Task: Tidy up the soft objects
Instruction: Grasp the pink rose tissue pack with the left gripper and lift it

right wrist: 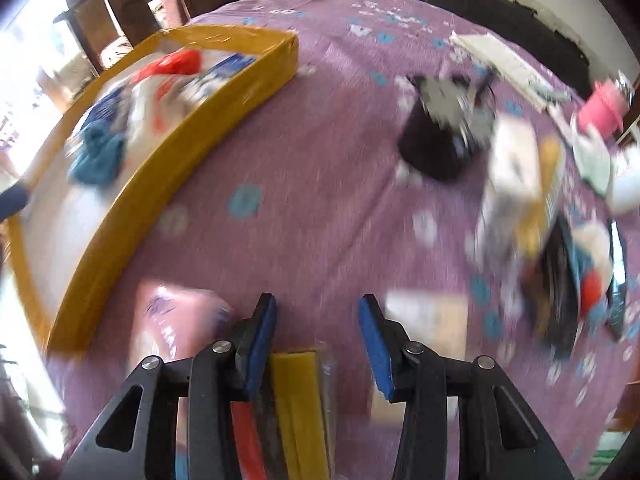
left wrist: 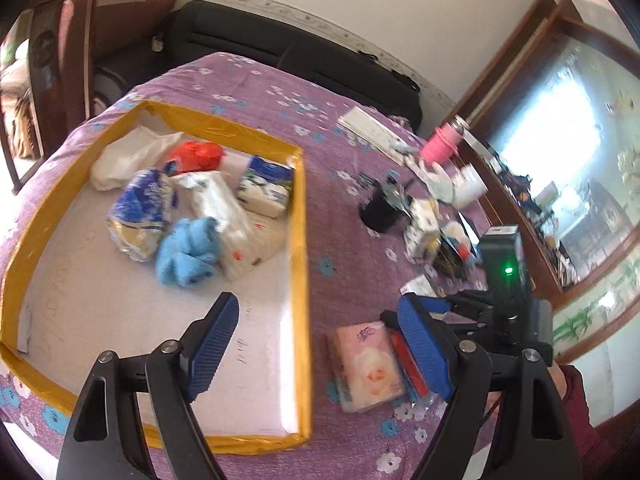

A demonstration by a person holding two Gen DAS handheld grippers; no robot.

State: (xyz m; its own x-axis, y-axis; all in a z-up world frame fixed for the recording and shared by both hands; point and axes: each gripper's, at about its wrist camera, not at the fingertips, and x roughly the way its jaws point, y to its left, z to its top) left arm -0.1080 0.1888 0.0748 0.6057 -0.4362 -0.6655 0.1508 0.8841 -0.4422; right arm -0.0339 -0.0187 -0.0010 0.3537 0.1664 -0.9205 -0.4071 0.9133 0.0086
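A shallow yellow-rimmed box (left wrist: 298, 240) on the purple floral cloth holds soft things: a blue towel (left wrist: 188, 254), tissue packs (left wrist: 266, 188), a red bag (left wrist: 196, 154) and a white bag. My left gripper (left wrist: 316, 350) is open and empty, straddling the box's right rim. A pink tissue pack (left wrist: 368, 364) lies just outside the box, also blurred in the right wrist view (right wrist: 176, 320). My right gripper (right wrist: 318, 344) is open above a clear packet with yellow and red strips (right wrist: 296, 400); it also shows in the left wrist view (left wrist: 472, 312).
A clutter of small items lies at the right: a black cup (left wrist: 380, 210), a printed carton (left wrist: 422, 228), a pink bottle (left wrist: 440, 146), a white cup (left wrist: 472, 190) and a white flat box (left wrist: 368, 126). A black sofa (left wrist: 280, 44) stands behind the table.
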